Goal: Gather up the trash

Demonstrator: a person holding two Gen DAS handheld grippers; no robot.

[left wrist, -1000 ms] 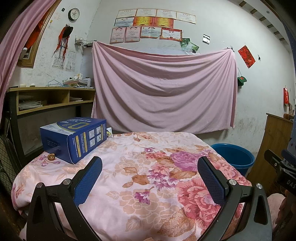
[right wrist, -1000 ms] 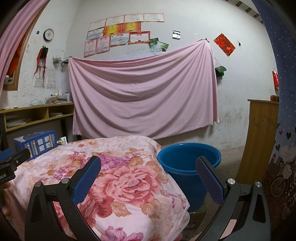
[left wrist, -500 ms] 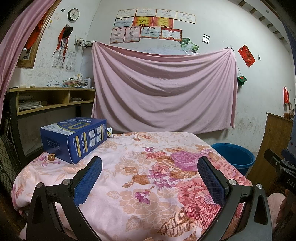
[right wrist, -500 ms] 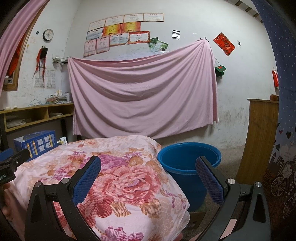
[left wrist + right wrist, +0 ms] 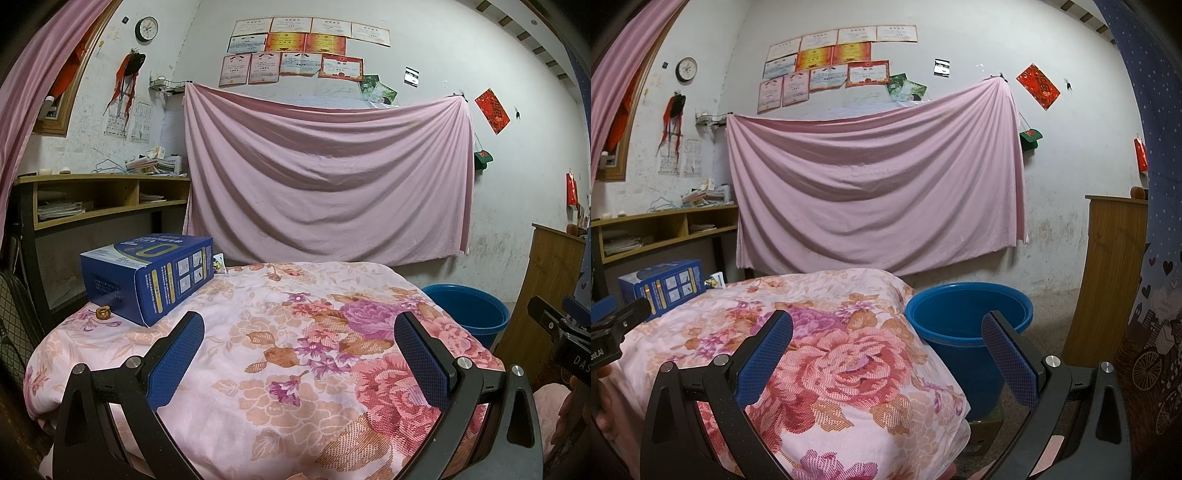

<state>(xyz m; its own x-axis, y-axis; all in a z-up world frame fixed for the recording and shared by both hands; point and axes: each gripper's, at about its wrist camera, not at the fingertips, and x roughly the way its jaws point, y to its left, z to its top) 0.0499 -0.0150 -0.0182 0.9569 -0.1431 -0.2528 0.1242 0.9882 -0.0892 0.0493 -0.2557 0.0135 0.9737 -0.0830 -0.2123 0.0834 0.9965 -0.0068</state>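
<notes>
1. Nothing has moved since a second ago: both grippers hang at the near edge of the floral cloth-covered table [image 5: 295, 369], and every object lies where it lay.
2. The left gripper [image 5: 299, 343] has its jaws spread wide with nothing between them, poised over the near edge of the cloth.
3. The right gripper [image 5: 886, 343] is likewise spread wide and empty, at the table's right edge, its right finger in front of the blue bucket [image 5: 967, 325].
4. The blue box [image 5: 147, 277] lies on its side near the far-left corner of the table, well apart from both grippers.
5. A small brown nut-like scrap [image 5: 103, 312] sits on the cloth just beside the box's near-left corner.
6. A small packet [image 5: 218, 263] lies behind the box at the far edge.
7. The bucket stands on the floor just beside the table's right edge, its mouth open upward.
8. A pink sheet [image 5: 325, 177] hangs on the wall behind the table.
</notes>
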